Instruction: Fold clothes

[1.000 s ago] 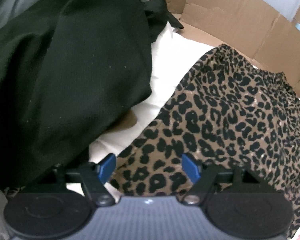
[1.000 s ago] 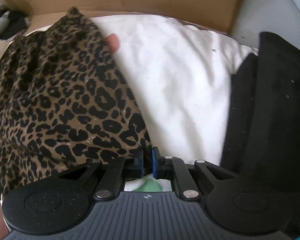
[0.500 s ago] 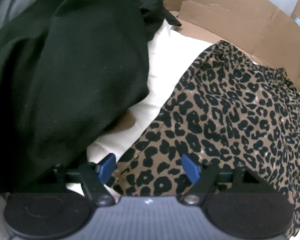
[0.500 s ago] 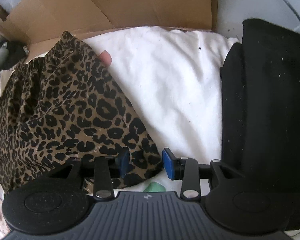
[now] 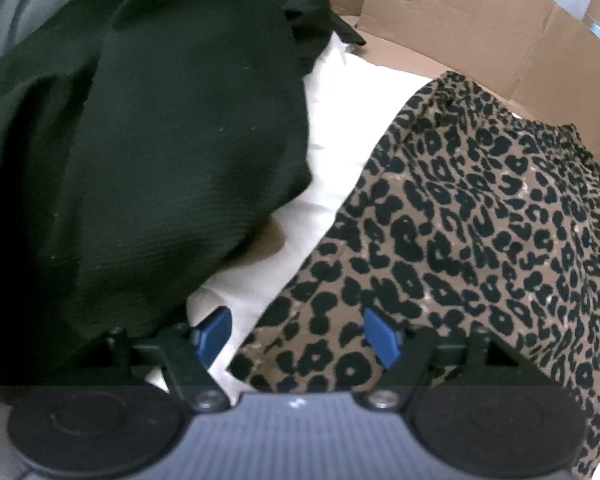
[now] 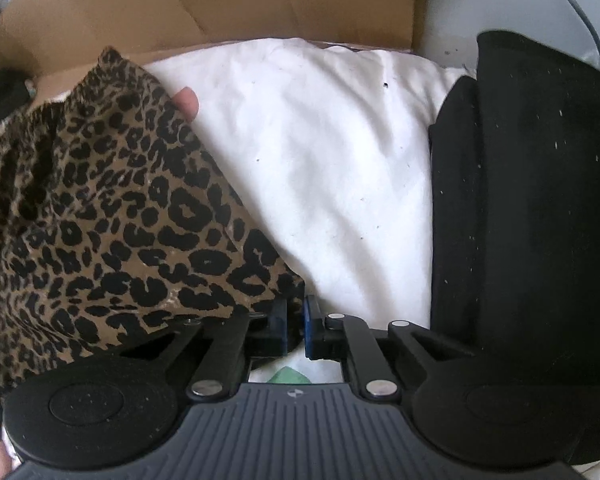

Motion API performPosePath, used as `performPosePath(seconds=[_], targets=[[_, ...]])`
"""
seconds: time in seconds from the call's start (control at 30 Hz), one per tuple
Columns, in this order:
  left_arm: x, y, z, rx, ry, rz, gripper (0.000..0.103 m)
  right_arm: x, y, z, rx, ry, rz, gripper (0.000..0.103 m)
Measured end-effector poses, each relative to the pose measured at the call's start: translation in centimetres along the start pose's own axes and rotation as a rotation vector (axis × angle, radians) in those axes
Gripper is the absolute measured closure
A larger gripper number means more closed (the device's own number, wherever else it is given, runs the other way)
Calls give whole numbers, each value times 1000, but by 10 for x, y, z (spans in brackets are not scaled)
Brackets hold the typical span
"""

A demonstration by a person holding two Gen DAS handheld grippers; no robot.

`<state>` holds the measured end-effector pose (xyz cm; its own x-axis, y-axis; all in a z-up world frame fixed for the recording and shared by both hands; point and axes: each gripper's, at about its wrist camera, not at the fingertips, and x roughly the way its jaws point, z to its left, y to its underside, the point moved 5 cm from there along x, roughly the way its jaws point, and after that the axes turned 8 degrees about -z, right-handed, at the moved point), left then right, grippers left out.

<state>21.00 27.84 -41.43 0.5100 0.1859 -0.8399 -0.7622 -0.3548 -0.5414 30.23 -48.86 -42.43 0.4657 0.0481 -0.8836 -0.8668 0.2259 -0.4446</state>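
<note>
Right wrist view: the right gripper [image 6: 296,322] has just been closing on the near corner of the leopard garment [image 6: 112,220], which lies on the white cloth [image 6: 320,168]; the fabric seems pinched, though the pads hide it. The left gripper [image 5: 298,336] stands wide over the other near corner, holding nothing. This is the grasping step; next, it must close. The garment's long axis runs away toward the cardboard [image 5: 480,32].

A home, by the look of it — loose clothes heaped on white bedding [image 6: 332,168]: a leopard-print garment [image 5: 480,240] left, black clothing [image 6: 540,220] right — and a cardboard box [image 6: 220,4] at the far edge.
</note>
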Motion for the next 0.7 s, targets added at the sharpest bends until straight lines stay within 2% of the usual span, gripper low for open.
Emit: performPosePath(seconds=[0.13, 0.27, 0.43, 0.53, 0.63, 0.7], targets=[[0, 2, 6, 12, 13, -8, 34, 1, 0, 4, -14, 50, -1, 96], [1, 4, 7, 43, 28, -11, 34, -3, -1, 10, -46, 95, 2, 93], [7, 10, 11, 70, -4, -7, 42, -14, -3, 10, -98, 160, 1, 88], [14, 22, 11, 127, -35, 38, 46, -31, -12, 5, -88, 197, -55, 88], [12, 30, 14, 126, -31, 25, 49, -47, -21, -5, 6, 168, -128, 88], [10, 31, 18, 109, -35, 20, 57, -54, -25, -2, 31, 140, -172, 88]])
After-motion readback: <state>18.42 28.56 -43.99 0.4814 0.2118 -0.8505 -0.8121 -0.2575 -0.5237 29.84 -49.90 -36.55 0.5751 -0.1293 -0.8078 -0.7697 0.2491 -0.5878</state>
